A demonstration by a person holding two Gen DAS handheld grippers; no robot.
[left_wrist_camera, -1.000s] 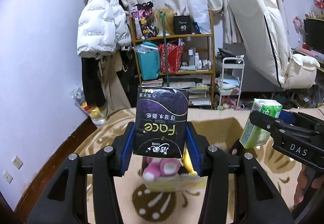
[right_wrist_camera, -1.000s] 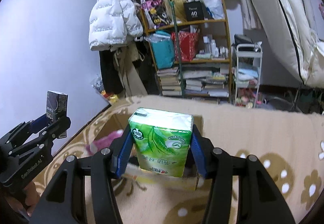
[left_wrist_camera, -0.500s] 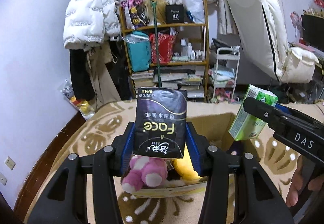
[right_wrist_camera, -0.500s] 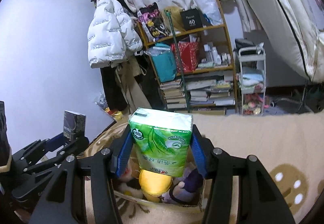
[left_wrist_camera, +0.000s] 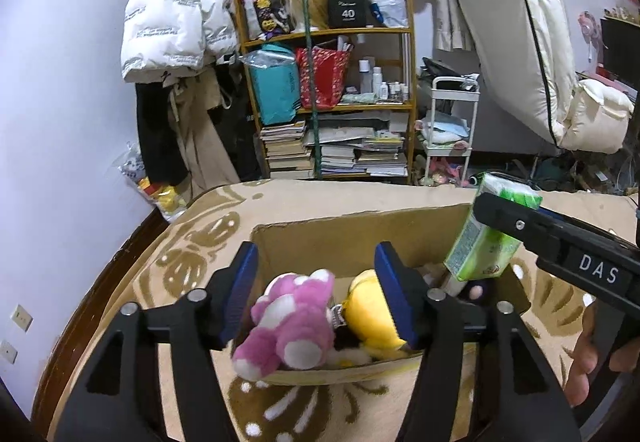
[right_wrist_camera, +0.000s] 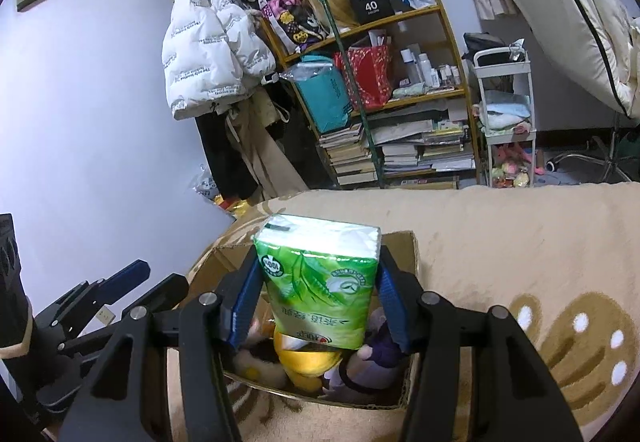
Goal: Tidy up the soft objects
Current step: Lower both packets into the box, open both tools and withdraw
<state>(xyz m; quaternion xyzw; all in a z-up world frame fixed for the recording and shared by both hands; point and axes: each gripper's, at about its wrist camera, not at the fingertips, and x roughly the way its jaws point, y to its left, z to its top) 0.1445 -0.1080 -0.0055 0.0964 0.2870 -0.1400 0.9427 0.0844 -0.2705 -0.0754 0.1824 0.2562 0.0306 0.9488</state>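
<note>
Spreading just now, the left gripper (left_wrist_camera: 316, 290) stands empty above the cardboard box (left_wrist_camera: 340, 234) of plush toys (left_wrist_camera: 292, 318). Beside it, the right gripper (right_wrist_camera: 318, 294) pinches the green tissue pack (right_wrist_camera: 320, 282) over the box; next comes lowering and letting go.

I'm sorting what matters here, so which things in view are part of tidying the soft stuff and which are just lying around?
Part of the job:
- green tissue pack, held in the right tongs
- cardboard box
- pink plush and yellow plush inside it
- left tongs, open and empty

Just lying about:
- white puffer jacket
- bookshelf
- white trolley
</note>
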